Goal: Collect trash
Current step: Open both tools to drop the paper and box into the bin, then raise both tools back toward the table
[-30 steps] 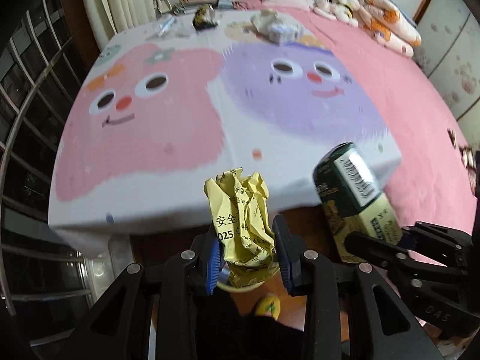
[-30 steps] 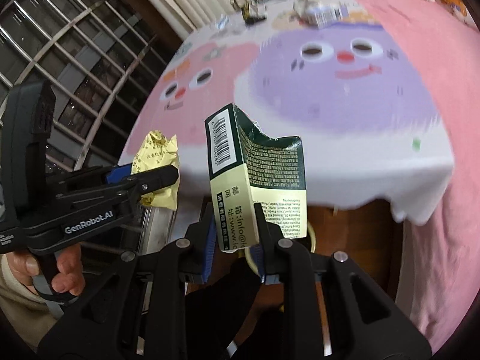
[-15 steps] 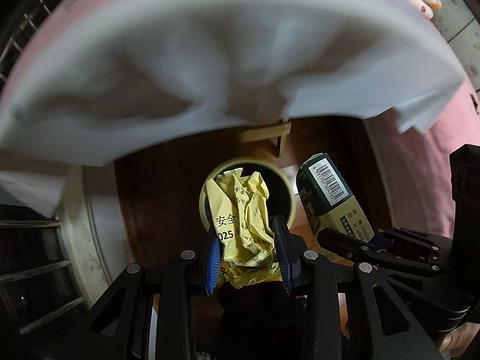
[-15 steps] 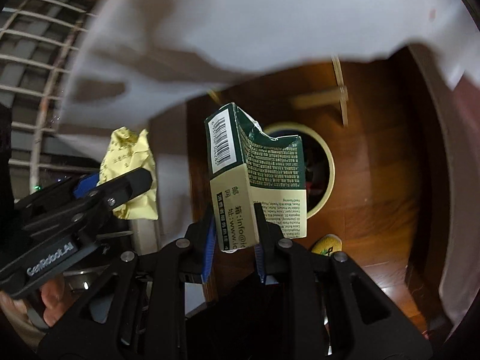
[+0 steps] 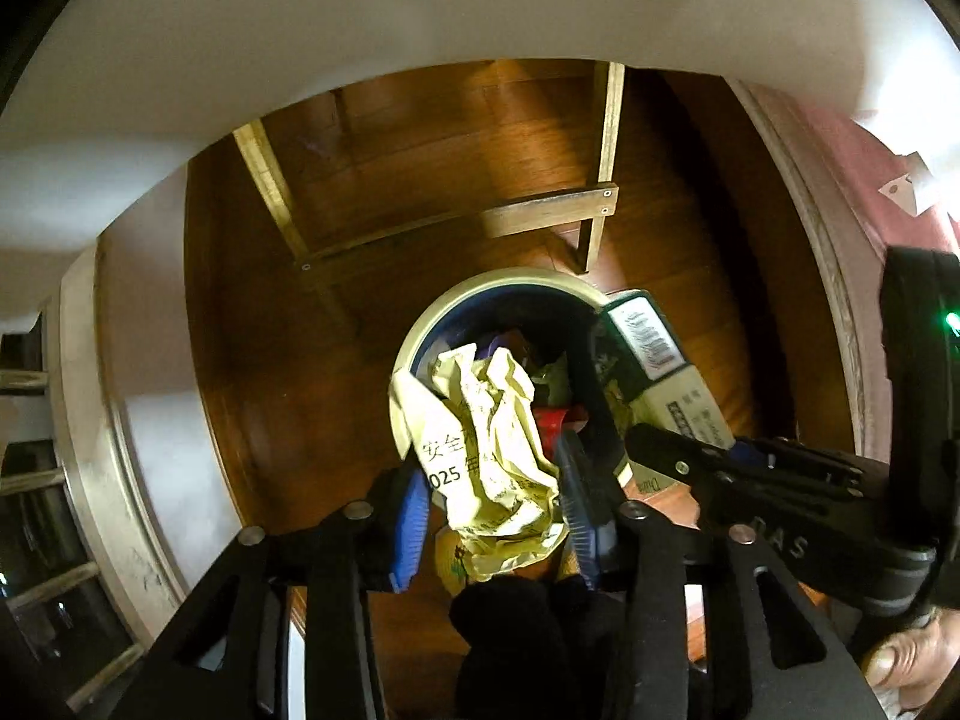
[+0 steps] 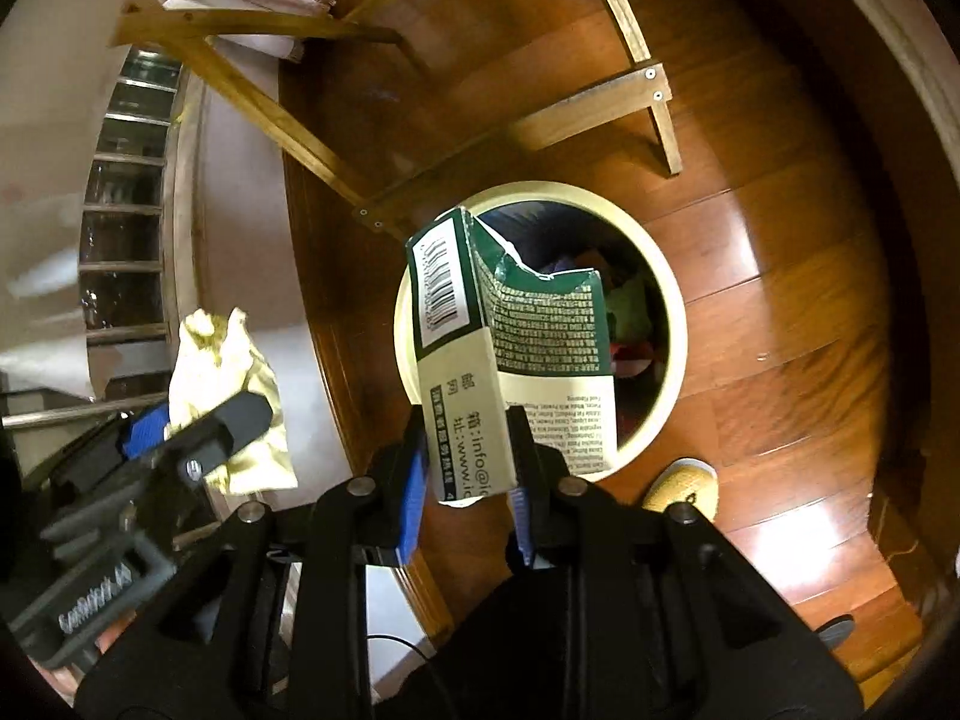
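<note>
**Both claws lowered over the bin, jaws easing off the trash**

Left wrist view: a second ago this camera faced the bed's cartoon sheet; now it looks straight down on the wood floor and the round trash bin (image 5: 420, 336), already holding scraps. The left claw (image 5: 495, 507) has just been opening: the crumpled yellow paper (image 5: 489, 450) sits between the blue pads, with a gap on the left pad side (right pad looks close to it, contact unclear). The paper hangs above the bin's near rim. The green carton (image 5: 654, 372) shows just right of the bin.

Right wrist view: same drop, bin (image 6: 672, 300) now directly below. The right claw (image 6: 465, 483) has just been opening too, carton (image 6: 510, 360) between the pads, a sliver of gap showing (not yet fallen). The carton covers the bin's left half.

Judgement: release is under way; both pieces should land inside, the paper nearer the rim.
</note>
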The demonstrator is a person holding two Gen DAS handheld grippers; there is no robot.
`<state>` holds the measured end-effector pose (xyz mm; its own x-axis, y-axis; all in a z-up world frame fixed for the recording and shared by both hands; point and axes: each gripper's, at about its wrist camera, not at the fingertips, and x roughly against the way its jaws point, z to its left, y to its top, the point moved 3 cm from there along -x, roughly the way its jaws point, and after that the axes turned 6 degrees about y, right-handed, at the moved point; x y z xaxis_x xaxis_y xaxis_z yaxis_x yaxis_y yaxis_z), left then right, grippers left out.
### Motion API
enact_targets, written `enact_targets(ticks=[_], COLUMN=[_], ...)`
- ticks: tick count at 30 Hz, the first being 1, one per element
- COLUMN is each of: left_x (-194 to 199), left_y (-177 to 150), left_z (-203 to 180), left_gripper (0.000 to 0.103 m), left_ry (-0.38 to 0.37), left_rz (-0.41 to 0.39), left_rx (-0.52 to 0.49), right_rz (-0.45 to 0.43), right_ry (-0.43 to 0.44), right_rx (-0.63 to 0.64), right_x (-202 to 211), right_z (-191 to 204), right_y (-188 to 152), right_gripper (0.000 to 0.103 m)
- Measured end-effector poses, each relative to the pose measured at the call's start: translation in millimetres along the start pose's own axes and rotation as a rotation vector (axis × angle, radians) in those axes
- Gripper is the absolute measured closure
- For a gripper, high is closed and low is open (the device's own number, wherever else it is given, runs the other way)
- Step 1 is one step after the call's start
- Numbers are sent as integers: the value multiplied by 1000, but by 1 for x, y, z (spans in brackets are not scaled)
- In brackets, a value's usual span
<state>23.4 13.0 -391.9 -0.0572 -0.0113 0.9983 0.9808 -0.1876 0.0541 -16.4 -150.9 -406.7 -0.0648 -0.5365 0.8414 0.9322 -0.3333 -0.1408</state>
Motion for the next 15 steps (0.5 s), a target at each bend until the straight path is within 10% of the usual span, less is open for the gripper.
enact_targets(ticks=[6, 15], left_x=[-4, 30], left_y=[13, 24], left_z=[10, 26], left_gripper=[17, 15], left_ry=[7, 26], left_rz=[-25, -75], left_rx=[17, 49], right_rz=[-18, -46], right_ry=[-10, -58], right_rx=[-24, 6], right_x=[-5, 24], right_z=[-3, 14], right_y=[11, 10], right_gripper=[51, 50])
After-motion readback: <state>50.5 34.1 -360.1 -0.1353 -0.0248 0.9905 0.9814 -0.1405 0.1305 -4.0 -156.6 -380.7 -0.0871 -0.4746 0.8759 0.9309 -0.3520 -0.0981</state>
